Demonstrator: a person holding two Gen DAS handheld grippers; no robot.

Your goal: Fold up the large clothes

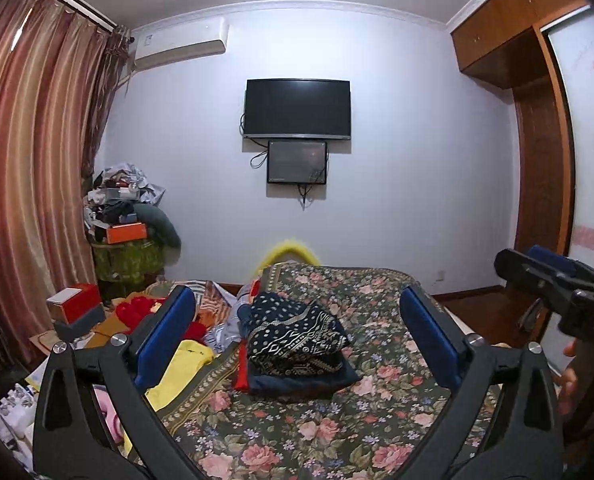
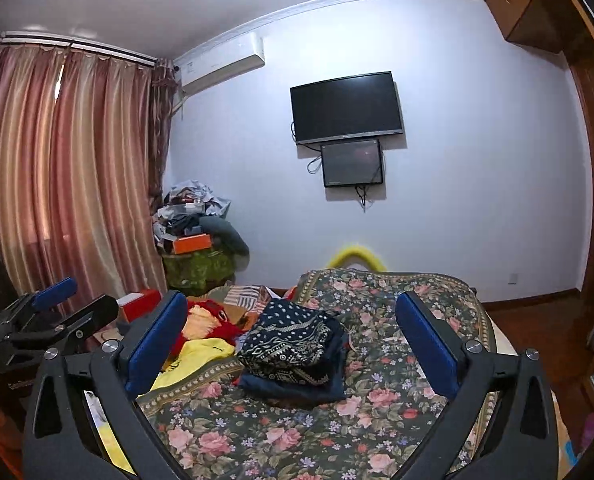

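Navy patterned folded stack (image 1: pixel 297 344) x1 on floral bed (image 1: pixel 377 420); both grippers' fingers (image 1: pixel 165 336) wide apart, empty

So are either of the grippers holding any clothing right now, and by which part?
Nothing is held. The left gripper and right gripper are both open and empty, above the folded pile on the bed.

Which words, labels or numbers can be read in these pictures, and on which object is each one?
"DAS", cut off: on the right hand-held gripper body.
Air conditioner label: too small.
Small screen bottom text: blurred.
Red print on wardrobe door: unreadable.
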